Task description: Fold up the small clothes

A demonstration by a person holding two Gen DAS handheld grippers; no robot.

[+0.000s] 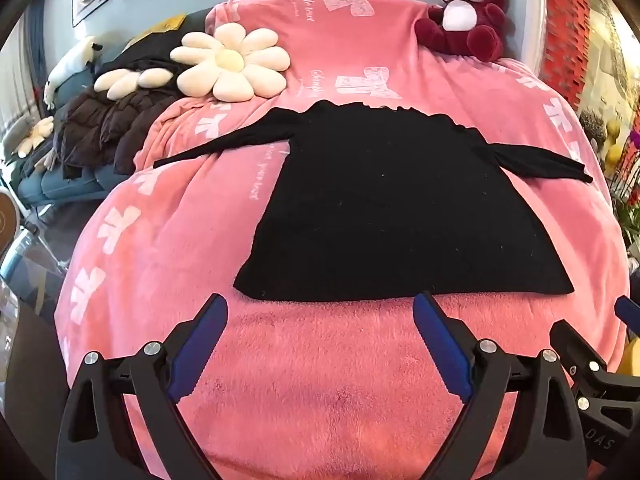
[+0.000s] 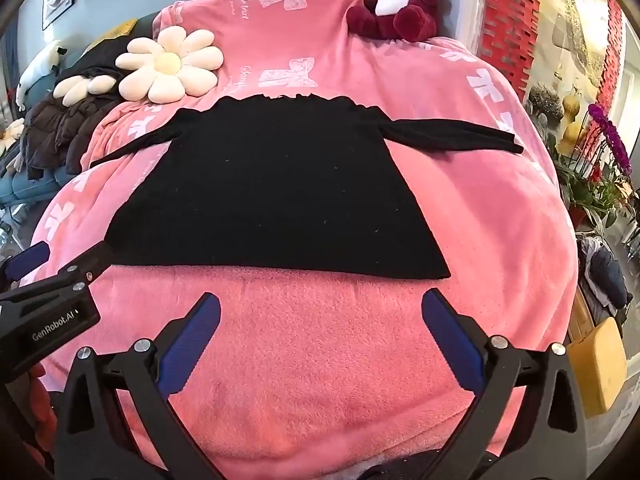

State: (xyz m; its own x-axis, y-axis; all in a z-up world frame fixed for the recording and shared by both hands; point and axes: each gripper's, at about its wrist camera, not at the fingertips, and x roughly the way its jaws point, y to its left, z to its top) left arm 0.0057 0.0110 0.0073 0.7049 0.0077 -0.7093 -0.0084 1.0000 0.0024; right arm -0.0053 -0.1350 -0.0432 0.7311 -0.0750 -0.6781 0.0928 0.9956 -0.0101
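A small black long-sleeved top (image 1: 384, 208) (image 2: 276, 196) lies flat on a pink fleece blanket (image 1: 332, 368) (image 2: 320, 344), hem toward me, both sleeves spread out sideways. My left gripper (image 1: 320, 304) hovers just short of the hem, open, its blue pads wide apart with nothing between them. In the right wrist view my right gripper (image 2: 320, 304) is also open and empty, a little before the hem. The left gripper's body (image 2: 44, 300) shows at the left edge of that view, near the hem's left corner. The right gripper's finger (image 1: 628, 308) peeks in at the right edge of the left wrist view.
A daisy-shaped cushion (image 1: 232, 64) (image 2: 170, 64) and a dark red plush bear (image 1: 468, 12) (image 2: 400, 4) rest at the far end of the blanket. A brown padded jacket (image 1: 104, 132) lies on a blue sofa at left. Plants (image 2: 592, 160) and a yellow box (image 2: 596, 364) stand at right.
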